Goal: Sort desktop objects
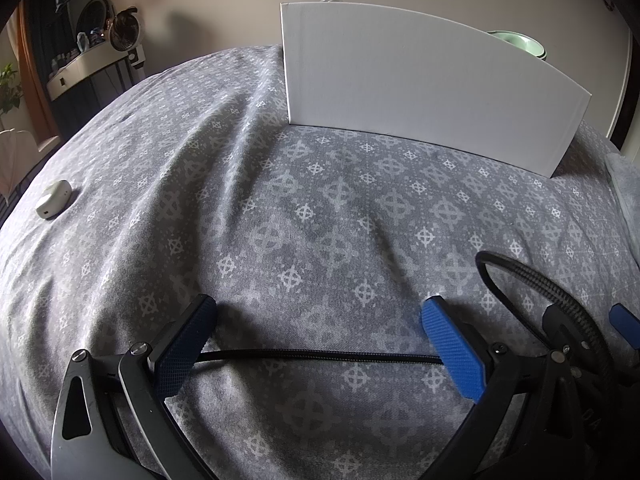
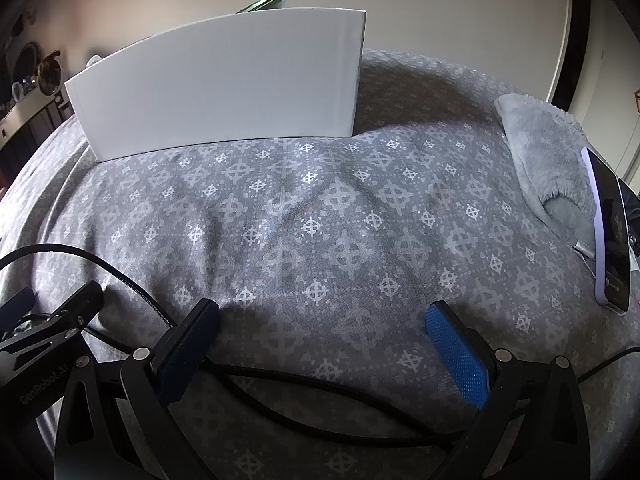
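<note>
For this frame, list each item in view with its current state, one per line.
left gripper: open, holding nothing
right gripper: open, holding nothing
white box: upright on the patterned cloth, contents hidden
white earbud case: closed, lying on the cloth, far left
phone: lying at the right edge, screen dim, cable plugged in
grey fluffy slipper: lying beside the phone
black cable: lying loose across the cloth

We note a white box [image 1: 416, 88] standing upright well ahead of the fingers [image 1: 452, 352], a small white case [image 1: 53, 200] far left of them, and a phone [image 2: 612, 232] lying far right.
</note>
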`<state>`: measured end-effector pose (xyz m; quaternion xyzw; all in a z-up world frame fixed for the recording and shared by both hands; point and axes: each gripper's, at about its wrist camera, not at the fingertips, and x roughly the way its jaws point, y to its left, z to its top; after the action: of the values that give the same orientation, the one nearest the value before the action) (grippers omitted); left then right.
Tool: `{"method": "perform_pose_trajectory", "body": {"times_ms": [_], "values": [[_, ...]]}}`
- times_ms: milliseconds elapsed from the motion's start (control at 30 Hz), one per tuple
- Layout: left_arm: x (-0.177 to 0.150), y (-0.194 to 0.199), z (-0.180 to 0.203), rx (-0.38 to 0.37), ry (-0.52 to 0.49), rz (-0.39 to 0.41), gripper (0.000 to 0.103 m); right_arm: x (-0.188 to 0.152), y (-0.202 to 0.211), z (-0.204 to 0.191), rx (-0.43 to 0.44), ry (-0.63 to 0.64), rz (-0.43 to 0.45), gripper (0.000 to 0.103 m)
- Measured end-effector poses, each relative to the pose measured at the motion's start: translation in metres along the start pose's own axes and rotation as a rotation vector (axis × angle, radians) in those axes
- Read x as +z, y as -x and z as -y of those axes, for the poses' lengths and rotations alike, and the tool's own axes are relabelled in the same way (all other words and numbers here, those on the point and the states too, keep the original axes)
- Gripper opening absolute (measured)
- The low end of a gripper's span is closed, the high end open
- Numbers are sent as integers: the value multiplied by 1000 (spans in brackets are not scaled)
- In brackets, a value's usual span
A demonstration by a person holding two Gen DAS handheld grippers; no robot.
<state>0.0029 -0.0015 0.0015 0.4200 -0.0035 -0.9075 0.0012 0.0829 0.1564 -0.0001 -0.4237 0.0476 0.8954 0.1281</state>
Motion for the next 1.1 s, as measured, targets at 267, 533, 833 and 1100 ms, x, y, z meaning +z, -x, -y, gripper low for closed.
{"method": "perform_pose_trajectory", "body": {"times_ms": [267, 533, 833, 1100], "values": [[0, 0, 0, 0, 0, 0, 103, 1, -2, 1, 0, -1, 2, 103], [0, 0, 0, 0, 0, 0, 103, 1, -1, 1, 0, -1, 4, 103], [0, 0, 0, 0, 0, 0, 103, 1, 0, 0, 1, -2, 8, 103], [0, 0, 0, 0, 0, 0, 103, 2, -2, 1, 1, -1, 11, 103]]}}
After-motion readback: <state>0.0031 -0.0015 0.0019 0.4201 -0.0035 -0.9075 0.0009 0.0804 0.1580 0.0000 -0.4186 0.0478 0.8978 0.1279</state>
